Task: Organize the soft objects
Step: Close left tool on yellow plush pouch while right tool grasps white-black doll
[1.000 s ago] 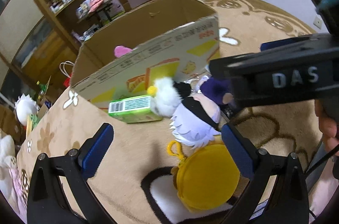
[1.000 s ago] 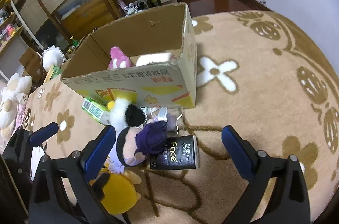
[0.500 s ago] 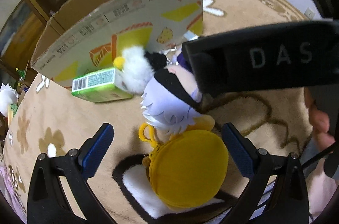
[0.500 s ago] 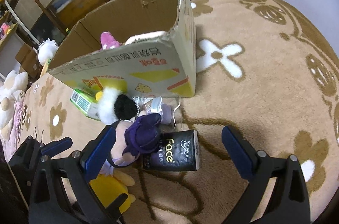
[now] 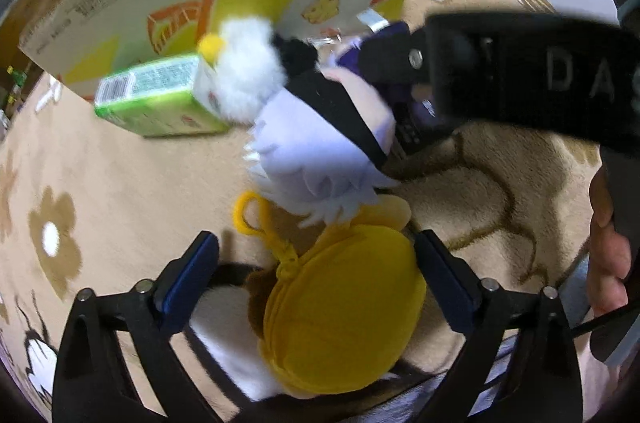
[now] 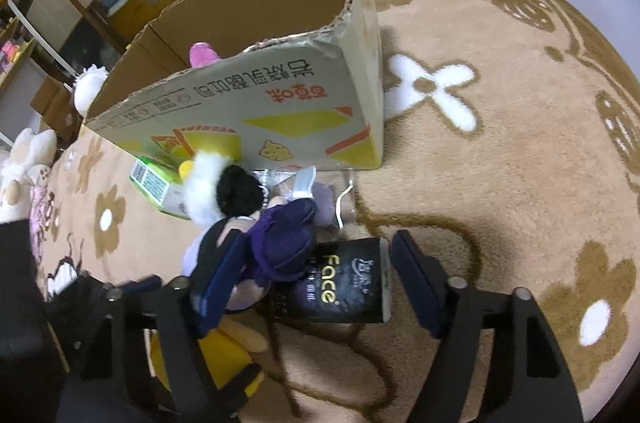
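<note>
A round yellow plush lies on the rug between the open fingers of my left gripper. A lavender-haired doll in purple lies just beyond it, next to a white and black fluffy toy. My right gripper is open, low over the doll's purple body and a black "Face" tissue pack. An open cardboard box stands behind, with a pink plush inside.
A green carton lies against the box front. Clear plastic wrap lies by the box corner. Stuffed toys sit at the far left. Shelves and furniture stand behind the box. The flower-patterned rug stretches to the right.
Both grippers have come down and forward toward the toy pile. The yellow plush now sits between the left fingers; the right fingers now straddle the doll and tissue pack.
</note>
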Action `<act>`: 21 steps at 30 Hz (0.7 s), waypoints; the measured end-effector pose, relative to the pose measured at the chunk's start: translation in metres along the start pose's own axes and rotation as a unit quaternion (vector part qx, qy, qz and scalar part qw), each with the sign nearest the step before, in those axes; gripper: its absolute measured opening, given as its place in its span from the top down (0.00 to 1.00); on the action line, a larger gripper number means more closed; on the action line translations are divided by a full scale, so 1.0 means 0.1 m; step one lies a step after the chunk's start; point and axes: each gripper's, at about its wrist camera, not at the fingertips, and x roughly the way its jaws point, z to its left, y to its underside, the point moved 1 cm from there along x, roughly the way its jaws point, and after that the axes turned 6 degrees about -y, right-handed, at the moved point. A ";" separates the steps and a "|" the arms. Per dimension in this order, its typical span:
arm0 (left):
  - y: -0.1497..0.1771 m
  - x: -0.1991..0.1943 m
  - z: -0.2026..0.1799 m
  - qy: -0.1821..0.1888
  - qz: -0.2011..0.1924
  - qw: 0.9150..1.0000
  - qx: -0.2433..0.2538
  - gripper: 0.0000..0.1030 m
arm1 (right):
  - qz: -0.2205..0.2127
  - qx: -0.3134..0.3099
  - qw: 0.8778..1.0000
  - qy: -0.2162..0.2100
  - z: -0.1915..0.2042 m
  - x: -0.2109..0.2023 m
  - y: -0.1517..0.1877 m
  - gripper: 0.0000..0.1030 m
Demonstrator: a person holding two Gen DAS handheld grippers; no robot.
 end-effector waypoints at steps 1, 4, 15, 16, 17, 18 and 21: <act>0.00 0.02 0.00 0.005 0.003 1.000 -0.002 0.10 | -0.001 -0.001 1.000 -0.001 0.01 0.00 0.00 0.28; 0.01 0.06 0.01 0.023 0.015 1.000 -0.010 0.18 | -0.003 -0.006 1.000 -0.001 0.04 0.00 0.00 0.32; 0.07 -0.01 0.33 0.052 0.015 0.998 -0.036 0.47 | -0.013 -0.014 1.000 0.000 0.07 -0.07 0.01 0.33; 0.07 -0.02 0.36 0.047 0.012 0.998 -0.039 0.47 | -0.016 -0.015 1.000 0.000 0.07 -0.09 0.01 0.33; 0.07 -0.02 0.33 0.045 0.010 0.998 -0.039 0.47 | -0.018 -0.017 1.000 0.000 0.08 -0.10 0.02 0.33; 0.07 -0.02 0.32 0.043 0.009 0.998 -0.040 0.48 | -0.020 -0.018 1.000 0.000 0.08 -0.11 0.02 0.33; 0.07 -0.08 0.34 0.025 -0.006 0.999 -0.038 0.48 | -0.025 -0.019 0.999 -0.008 0.09 -0.14 0.01 0.33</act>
